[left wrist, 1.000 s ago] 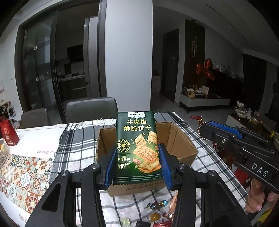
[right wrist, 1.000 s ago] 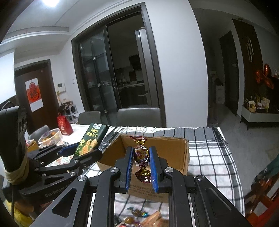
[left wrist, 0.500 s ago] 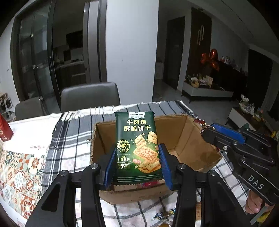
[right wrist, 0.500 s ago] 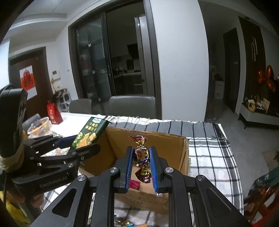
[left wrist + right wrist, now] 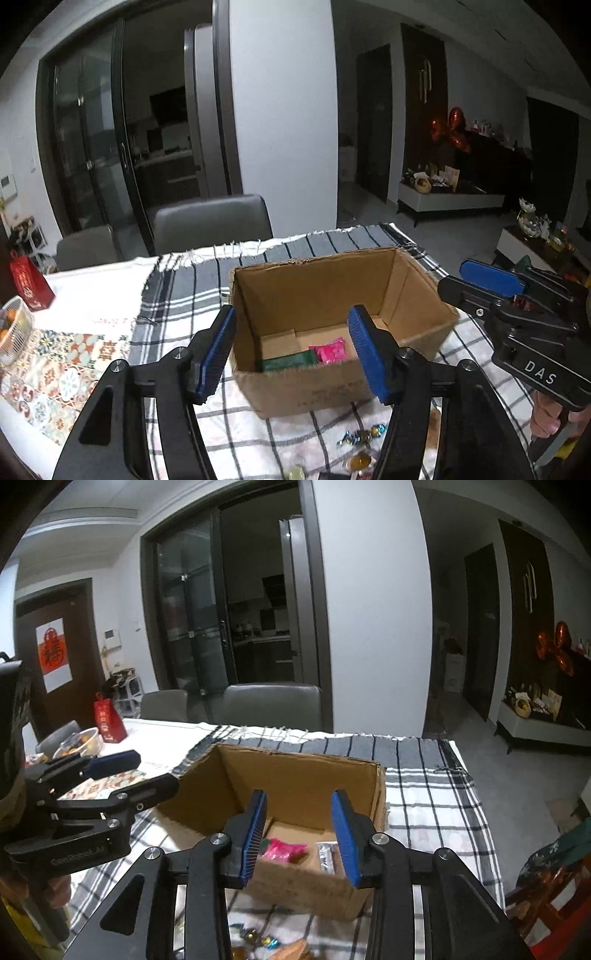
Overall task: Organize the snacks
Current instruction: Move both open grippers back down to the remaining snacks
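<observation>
Between my left gripper's (image 5: 291, 349) blue pads nothing is held: the jaws are opening, and through the gap I see down into the open cardboard box (image 5: 317, 284). On its floor, just ahead of the fingertips, a green cracker packet (image 5: 288, 362) lies flat with a pink packet (image 5: 331, 349) touching its right end. My right gripper (image 5: 299, 834) is likewise opening with nothing between its pads, poised over the near wall of the same box. Beyond its fingers I see the pink packet, a small brown candy (image 5: 300, 856) beside it, and a silver sachet (image 5: 327, 854) nearer the right pad. Below both sets of fingers, on the checked cloth (image 5: 258, 439) in front of the box, a few wrapped sweets (image 5: 364, 435) lie loose.
</observation>
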The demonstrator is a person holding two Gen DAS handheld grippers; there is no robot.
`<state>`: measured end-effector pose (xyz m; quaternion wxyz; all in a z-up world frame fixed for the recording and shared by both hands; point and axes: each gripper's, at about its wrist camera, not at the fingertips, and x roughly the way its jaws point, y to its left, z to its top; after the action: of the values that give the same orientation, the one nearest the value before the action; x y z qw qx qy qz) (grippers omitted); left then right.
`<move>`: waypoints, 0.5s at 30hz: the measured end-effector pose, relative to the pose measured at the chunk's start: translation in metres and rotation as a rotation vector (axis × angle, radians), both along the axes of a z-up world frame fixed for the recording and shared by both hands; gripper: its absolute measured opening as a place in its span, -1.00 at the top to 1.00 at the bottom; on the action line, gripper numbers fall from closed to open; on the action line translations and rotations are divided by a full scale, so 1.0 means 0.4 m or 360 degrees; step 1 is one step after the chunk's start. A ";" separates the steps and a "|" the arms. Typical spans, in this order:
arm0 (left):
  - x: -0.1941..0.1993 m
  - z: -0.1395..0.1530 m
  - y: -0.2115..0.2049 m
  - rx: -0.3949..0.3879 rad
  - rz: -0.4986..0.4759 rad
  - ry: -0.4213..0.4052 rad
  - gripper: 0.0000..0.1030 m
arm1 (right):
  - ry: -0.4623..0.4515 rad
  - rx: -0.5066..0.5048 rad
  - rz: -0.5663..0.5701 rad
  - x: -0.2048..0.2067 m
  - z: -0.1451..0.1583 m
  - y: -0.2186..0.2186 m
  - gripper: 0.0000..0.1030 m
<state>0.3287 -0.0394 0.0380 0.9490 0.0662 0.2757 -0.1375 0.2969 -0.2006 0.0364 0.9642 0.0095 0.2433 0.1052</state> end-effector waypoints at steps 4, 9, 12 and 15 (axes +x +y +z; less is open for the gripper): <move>-0.074 0.019 0.012 -0.0020 0.0007 -0.0051 -0.20 | -0.0060 -0.0025 0.0035 -0.066 0.018 0.016 0.28; -0.143 0.034 0.028 -0.0051 -0.0002 -0.0072 -0.20 | -0.0096 -0.0027 0.0085 -0.134 0.034 0.033 0.27; -0.180 0.042 0.031 -0.0057 -0.0013 -0.0090 -0.20 | -0.0083 -0.0008 0.0130 -0.166 0.041 0.043 0.27; -0.216 0.048 0.031 -0.0047 -0.0023 -0.0102 -0.20 | -0.0070 -0.0004 0.0164 -0.196 0.043 0.049 0.28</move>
<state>0.2423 -0.0269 0.0571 0.9573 0.0584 0.2426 -0.1463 0.2185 -0.1810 0.0537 0.9626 -0.0064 0.2224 0.1546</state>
